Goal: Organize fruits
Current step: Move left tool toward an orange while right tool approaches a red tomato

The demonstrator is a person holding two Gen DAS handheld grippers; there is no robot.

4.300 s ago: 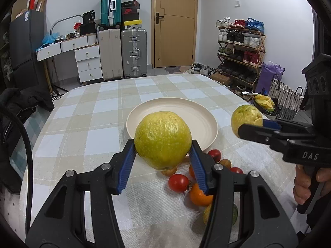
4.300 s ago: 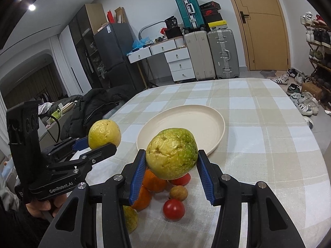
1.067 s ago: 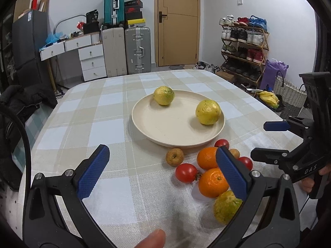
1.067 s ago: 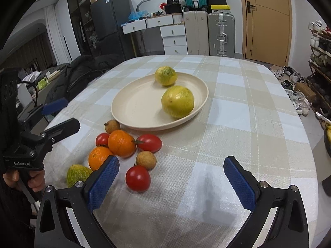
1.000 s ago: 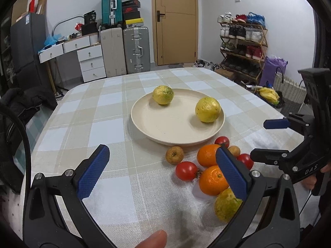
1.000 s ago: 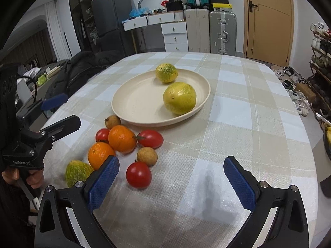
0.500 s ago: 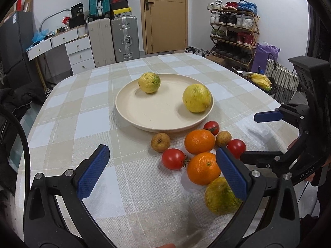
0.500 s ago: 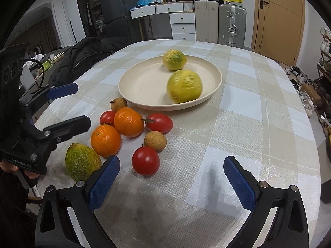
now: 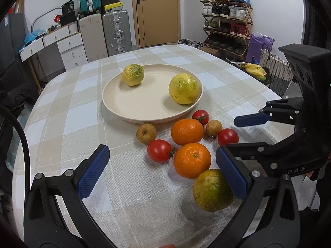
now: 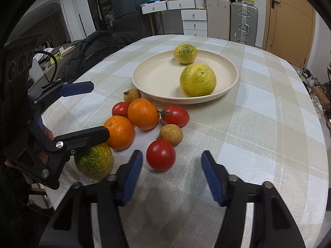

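A cream plate (image 9: 144, 105) (image 10: 161, 78) holds two yellow-green citrus fruits (image 9: 183, 88) (image 9: 132, 75). In front of it on the checked cloth lie two oranges (image 9: 192, 160) (image 10: 143, 113), three tomatoes (image 9: 159, 150) (image 10: 161, 157), small brown fruits (image 9: 146, 133) and a green-yellow fruit (image 9: 213, 190) (image 10: 94, 161). My left gripper (image 9: 163, 177) is open and empty, low over the cloth just in front of the nearest orange. My right gripper (image 10: 172, 174) is open and empty, its jaws narrower than before, just behind the nearest tomato.
The round table's edge (image 10: 322, 144) curves close on the right. A dark coat (image 10: 97, 45) lies on a chair beyond the table. Suitcases (image 9: 116, 33), drawers and a shoe rack (image 9: 227, 22) stand along the walls.
Both grippers let go of the citrus fruits, which now lie on the plate, and drew back and down toward the loose fruits. The right jaws have narrowed in the last half second.
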